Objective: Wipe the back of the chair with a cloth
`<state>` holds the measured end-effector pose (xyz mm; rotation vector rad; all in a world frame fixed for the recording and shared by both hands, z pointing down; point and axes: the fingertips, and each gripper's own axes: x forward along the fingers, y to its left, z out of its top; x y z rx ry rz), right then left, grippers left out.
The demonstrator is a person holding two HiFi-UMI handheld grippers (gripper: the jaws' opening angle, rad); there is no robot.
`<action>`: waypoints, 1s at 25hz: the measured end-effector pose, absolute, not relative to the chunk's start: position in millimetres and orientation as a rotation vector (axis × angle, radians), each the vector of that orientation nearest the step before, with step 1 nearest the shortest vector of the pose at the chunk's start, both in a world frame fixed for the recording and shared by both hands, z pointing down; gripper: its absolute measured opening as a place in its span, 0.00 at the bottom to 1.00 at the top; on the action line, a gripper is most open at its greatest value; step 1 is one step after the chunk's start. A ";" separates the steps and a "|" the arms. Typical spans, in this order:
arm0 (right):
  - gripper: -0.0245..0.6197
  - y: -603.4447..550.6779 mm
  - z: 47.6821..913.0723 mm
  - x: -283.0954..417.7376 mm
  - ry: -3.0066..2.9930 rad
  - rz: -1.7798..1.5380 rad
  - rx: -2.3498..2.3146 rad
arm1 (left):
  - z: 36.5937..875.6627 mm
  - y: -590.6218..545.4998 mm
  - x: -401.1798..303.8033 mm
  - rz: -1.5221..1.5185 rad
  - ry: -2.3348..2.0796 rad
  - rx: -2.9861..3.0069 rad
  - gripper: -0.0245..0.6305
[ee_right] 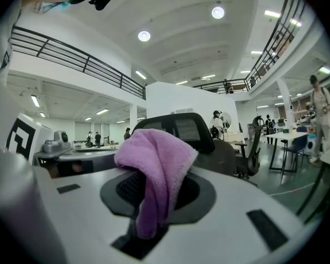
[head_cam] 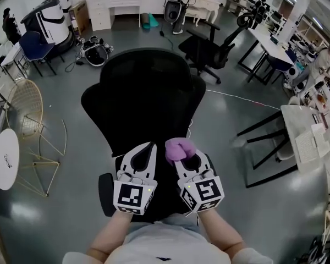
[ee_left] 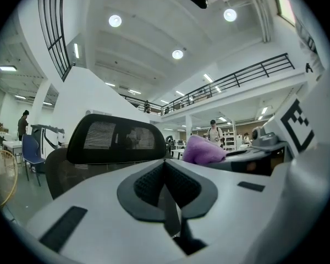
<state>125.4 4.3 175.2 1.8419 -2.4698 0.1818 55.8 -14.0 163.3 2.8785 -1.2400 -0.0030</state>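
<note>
The jaws of the right gripper (ee_right: 154,199) are clenched on a purple fleecy cloth (ee_right: 154,169). The cloth is draped over the dark pads, its long axis running along the jaws, and its bunched end stands out past the tips. In the head view this bunch (head_cam: 176,149) leans toward the left gripper (head_cam: 146,152), which is held just beside the right gripper (head_cam: 188,159). The left gripper's jaws (ee_left: 166,181) are pressed together with nothing between them.

Both grippers are pointed at the back of a black mesh office chair (head_cam: 143,98), which is seen directly ahead with its headrest (ee_left: 113,139) at the top. Whether the cloth touches the mesh cannot be told.

A grey polished floor (head_cam: 231,120) carries the chair. A second black office chair (head_cam: 209,48) stands beyond it to the right, well apart. A gold wire chair (head_cam: 27,111) and a round white table (head_cam: 4,158) are seen at the left, and a white desk on black legs (head_cam: 302,128) at the right. Nothing is placed between the grippers and the chair back.
</note>
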 end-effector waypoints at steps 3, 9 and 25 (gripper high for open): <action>0.19 3.7 168.9 119.3 -2.497 0.171 1.821 | 155.4 -13.5 54.0 -0.014 -1.250 2.888 0.06; 0.20 5.9 156.1 110.2 -2.555 0.157 1.785 | 145.2 -9.8 46.5 -0.025 -1.287 2.885 0.06; 0.20 1.5 150.2 90.6 -2.620 0.182 1.712 | 139.5 -8.1 28.2 -0.052 -1.348 2.857 0.06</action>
